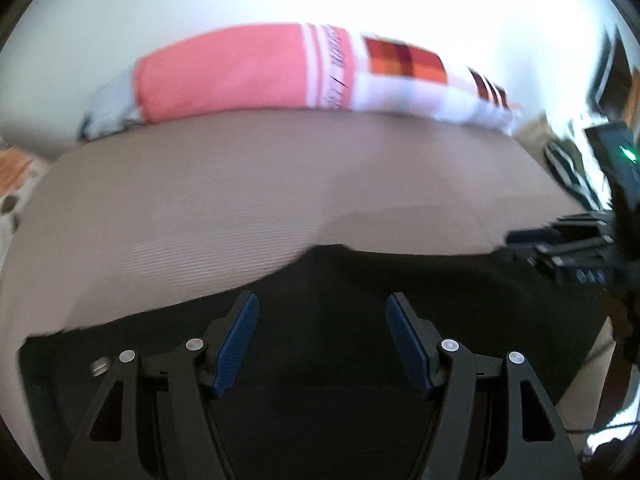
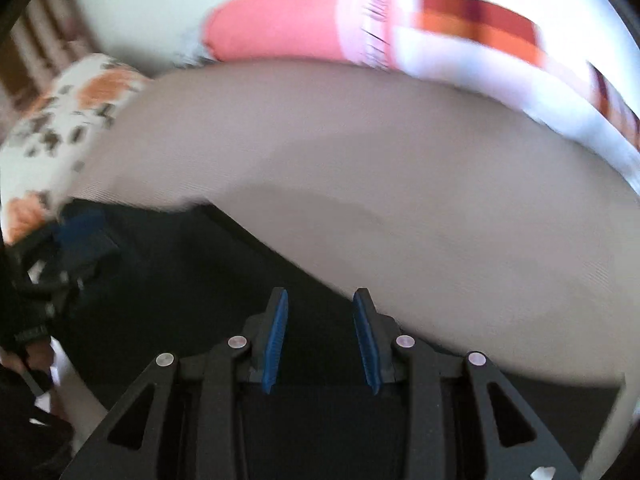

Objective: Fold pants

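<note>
Black pants lie flat on a beige bed sheet. My left gripper is open just above the black cloth, with nothing between its blue pads. The right gripper shows at the right edge of the left wrist view. In the right wrist view the pants fill the lower left. My right gripper is open over their edge near the sheet, holding nothing. The left gripper shows blurred at the left there.
A pink pillow and a white pillow with orange-red squares lie along the far side against a white wall. A floral white and orange cloth lies at the left. Dark furniture stands at the far right.
</note>
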Demonstrator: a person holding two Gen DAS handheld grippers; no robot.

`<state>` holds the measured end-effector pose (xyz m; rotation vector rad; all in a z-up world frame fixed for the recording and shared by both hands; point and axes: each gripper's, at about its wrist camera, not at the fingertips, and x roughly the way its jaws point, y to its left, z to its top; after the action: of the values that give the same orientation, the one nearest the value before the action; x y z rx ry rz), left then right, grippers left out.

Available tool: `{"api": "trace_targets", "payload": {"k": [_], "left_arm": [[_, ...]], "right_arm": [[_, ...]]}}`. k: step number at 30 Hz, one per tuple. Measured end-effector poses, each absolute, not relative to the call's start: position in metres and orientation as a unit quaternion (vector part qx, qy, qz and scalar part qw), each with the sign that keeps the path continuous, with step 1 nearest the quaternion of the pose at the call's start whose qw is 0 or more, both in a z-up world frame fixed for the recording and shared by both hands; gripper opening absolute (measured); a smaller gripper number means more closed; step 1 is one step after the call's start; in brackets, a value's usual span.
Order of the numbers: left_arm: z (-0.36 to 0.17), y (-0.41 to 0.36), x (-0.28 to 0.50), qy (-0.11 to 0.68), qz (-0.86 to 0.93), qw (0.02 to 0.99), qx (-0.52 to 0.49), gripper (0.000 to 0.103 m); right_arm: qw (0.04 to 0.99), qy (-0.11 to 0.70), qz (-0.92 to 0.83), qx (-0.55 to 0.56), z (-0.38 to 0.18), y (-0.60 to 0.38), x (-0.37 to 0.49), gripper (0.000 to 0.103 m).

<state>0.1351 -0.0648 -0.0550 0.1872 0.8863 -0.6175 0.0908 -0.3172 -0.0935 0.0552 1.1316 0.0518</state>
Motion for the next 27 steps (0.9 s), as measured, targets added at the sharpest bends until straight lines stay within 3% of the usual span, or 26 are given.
{"api": "trace_targets", "payload": {"k": [3,7,10,23,27], "left_arm": [[-0.06,-0.088,0.145,0.436,-0.316,0.837,0.093,0.065],[-0.067,-0.107,0.163,0.455,-0.314,0.827,0.105,0.048],[-0.076,-0.111,0.175,0.466,-0.298,0.826,0.11,0.045],[-0.073,-0.121,0.169,0.457,-0.275,0.833,0.147,0.046],[-0.063,-0.111,0.151,0.454,-0.266,0.839,0.134,0.046]], "right_arm": [[0.833,0.552,-0.006,0.032,-0.109,-0.333,0.075,0.033],[0.838,0.545,-0.018,0.039,-0.121,-0.336,0.077,0.033],[0.851,0.522,-0.03,0.036,-0.128,-0.336,0.084,0.033],[0.86,0.505,-0.033,0.064,-0.13,-0.339,0.088,0.036],[0.861,0.503,-0.016,0.076,-0.13,-0.34,0.09,0.048]]}}
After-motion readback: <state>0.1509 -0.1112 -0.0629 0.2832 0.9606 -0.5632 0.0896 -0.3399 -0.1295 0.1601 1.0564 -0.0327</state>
